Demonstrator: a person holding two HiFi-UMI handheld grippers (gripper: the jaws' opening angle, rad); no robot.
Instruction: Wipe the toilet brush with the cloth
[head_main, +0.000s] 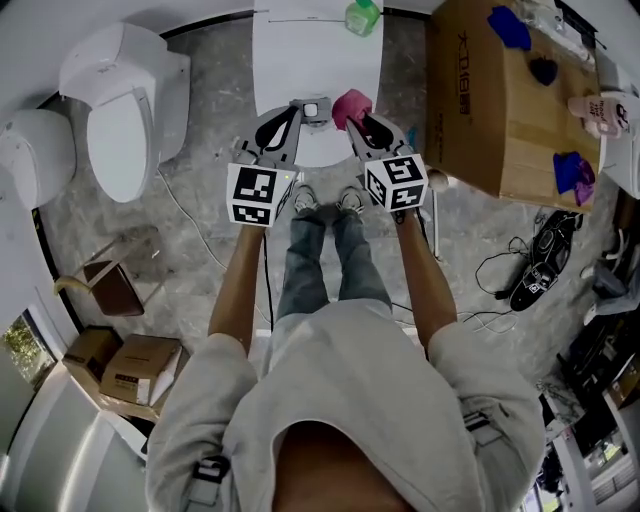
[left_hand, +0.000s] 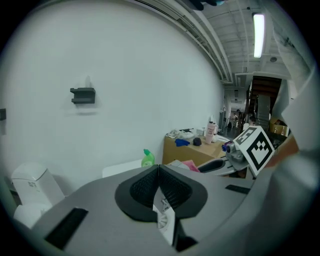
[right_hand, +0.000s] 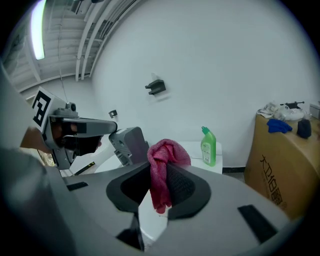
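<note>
The right gripper (head_main: 352, 120) clenches the pink cloth (right_hand: 162, 165) just right of the brush (head_main: 312, 110), seemingly clamped in the left gripper (left_hand: 159, 169) above the table (head_main: 300, 50), so rub the cloth firmly along it with the left held steady.

Cardboard box (right_hand: 280, 160) reads "大卫" (rest unclear).

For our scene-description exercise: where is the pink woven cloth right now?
The pink woven cloth is clamped in the right gripper, just right of the head view's centre, above the white table, with the green plastic bottle beyond.
</note>
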